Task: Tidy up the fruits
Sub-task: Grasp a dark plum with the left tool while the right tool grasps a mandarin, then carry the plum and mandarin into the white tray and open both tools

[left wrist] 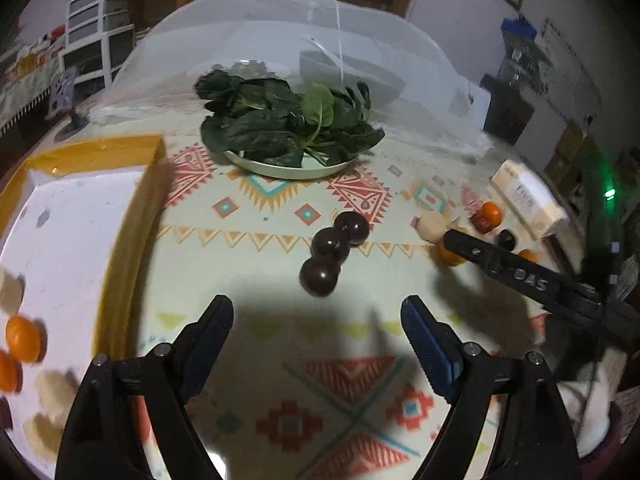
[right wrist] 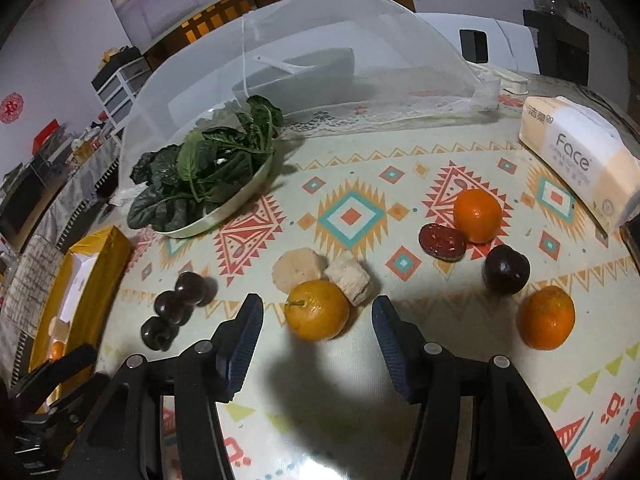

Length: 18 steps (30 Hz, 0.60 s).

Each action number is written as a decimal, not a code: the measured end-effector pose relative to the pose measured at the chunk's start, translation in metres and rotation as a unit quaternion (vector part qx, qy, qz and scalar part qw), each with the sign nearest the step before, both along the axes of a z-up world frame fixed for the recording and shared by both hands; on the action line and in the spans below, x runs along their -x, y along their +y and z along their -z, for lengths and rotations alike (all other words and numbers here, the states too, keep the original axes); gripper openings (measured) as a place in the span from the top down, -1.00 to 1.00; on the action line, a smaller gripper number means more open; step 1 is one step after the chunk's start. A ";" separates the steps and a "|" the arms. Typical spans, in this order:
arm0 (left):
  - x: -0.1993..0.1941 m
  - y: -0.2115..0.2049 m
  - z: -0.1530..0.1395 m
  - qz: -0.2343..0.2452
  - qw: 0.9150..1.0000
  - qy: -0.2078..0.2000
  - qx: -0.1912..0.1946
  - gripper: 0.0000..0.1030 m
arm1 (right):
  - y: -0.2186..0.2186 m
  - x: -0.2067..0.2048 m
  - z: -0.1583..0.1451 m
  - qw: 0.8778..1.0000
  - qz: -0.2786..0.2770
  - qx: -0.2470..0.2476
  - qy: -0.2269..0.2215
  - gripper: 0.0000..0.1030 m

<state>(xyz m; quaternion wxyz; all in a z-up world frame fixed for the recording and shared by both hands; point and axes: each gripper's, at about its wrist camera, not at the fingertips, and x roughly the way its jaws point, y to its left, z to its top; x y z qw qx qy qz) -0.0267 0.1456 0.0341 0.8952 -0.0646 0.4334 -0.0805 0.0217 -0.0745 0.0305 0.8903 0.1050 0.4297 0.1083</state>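
Just ahead of the left claw [left wrist: 317, 312], three dark plums [left wrist: 331, 254] lie touching in a short row on the patterned worktop [left wrist: 248, 240]; its jaws stand wide apart with nothing between them. To its left sits a yellow-rimmed box [left wrist: 80, 216], with oranges [left wrist: 22, 338] and pale chunks at the box's near end. Beyond the plums a plate of greens [left wrist: 288, 128] rests in front of a mesh cover [left wrist: 280, 52]. Between the tips of the right claw [right wrist: 317, 308], and slightly ahead of them, lies an orange [right wrist: 318, 309]; the jaws are apart and neither pad touches it. Two pale chunks [right wrist: 320, 272] lie just past that orange, touching it. Farther right sit a red date [right wrist: 442, 241] against a second orange [right wrist: 478, 214], a single plum [right wrist: 505, 270] and a third orange [right wrist: 546, 317]. A tissue pack [right wrist: 576, 164] lies at far right.
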 end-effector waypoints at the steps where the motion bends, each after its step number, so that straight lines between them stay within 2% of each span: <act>1: -0.003 -0.004 0.002 0.006 1.000 -0.002 -0.006 -0.64 | 0.000 -0.001 0.002 1.000 -0.002 -0.002 0.003 -0.18; 2: -0.007 -0.007 0.004 0.011 1.000 -0.006 -0.012 -0.62 | 0.000 -0.002 0.003 1.000 -0.003 -0.003 0.003 -0.18; 4: -0.014 -0.013 0.009 0.015 0.999 -0.008 -0.031 -0.46 | 0.000 -0.001 0.002 1.000 -0.005 0.002 -0.001 -0.14; 6: -0.020 -0.014 0.013 0.020 0.999 -0.004 -0.031 -0.25 | 0.003 -0.003 0.003 1.000 -0.011 0.007 0.003 0.06; 8: -0.026 -0.013 0.018 0.020 0.999 0.004 -0.028 -0.13 | 0.004 -0.002 0.004 1.000 -0.013 0.011 0.004 0.13; 9: -0.029 -0.013 0.021 0.021 0.999 0.008 -0.026 -0.01 | 0.005 -0.001 0.004 1.000 -0.016 0.010 0.004 0.23; 11: -0.031 -0.013 0.022 0.019 0.999 0.004 -0.028 0.06 | 0.004 0.000 0.004 1.000 -0.018 0.009 0.004 0.28; 13: -0.032 -0.013 0.022 0.020 0.999 0.003 -0.025 0.44 | 0.003 0.002 0.004 1.000 -0.019 0.010 0.004 0.28; 14: -0.032 -0.013 0.023 0.018 0.999 0.002 -0.027 0.52 | 0.003 0.003 0.004 1.000 -0.019 0.011 0.004 0.28; 18: -0.029 -0.009 0.020 0.014 1.000 -0.003 -0.019 0.53 | 0.001 0.008 0.004 1.000 -0.017 0.006 0.004 0.28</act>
